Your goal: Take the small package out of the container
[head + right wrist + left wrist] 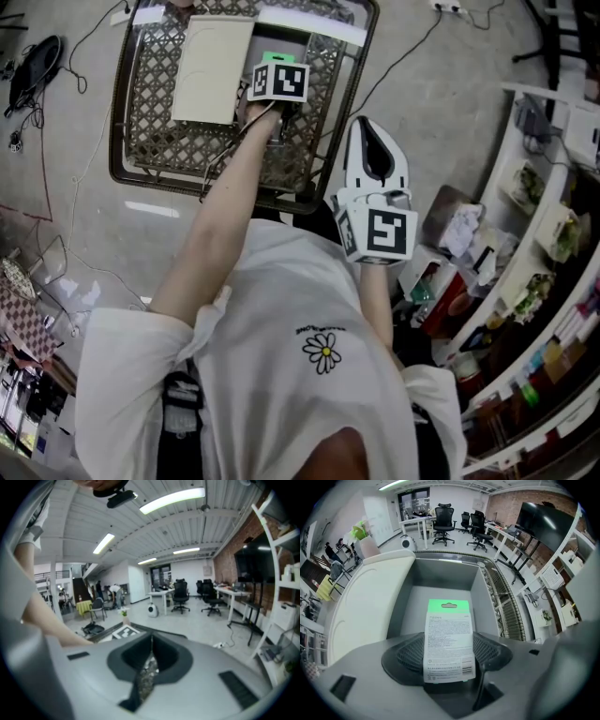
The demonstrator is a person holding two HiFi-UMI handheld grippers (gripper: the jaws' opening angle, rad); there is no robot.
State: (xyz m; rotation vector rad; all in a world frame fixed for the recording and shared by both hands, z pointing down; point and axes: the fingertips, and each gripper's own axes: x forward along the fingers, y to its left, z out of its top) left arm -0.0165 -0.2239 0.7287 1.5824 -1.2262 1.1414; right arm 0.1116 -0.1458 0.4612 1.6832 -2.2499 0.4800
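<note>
The small package point(449, 639), a white printed card with a green top, stands upright between the jaws of my left gripper point(449, 668), which is shut on its lower end. Behind it lies the open grey container point(436, 576), with its cream lid point(370, 602) folded out to the left. In the head view the left gripper point(274, 70) hovers over the container point(298, 49), and a green bit of the package point(274, 58) shows beyond the marker cube. My right gripper point(373, 155) is shut and empty, held off the table near the person's body, with its jaws point(151, 660) pressed together.
The container rests on a dark lattice-top table point(159, 103) with a raised rim. White shelves point(544, 281) with packaged goods run along the right. Cables point(56, 187) trail over the floor at the left. Office chairs point(443, 522) stand far behind.
</note>
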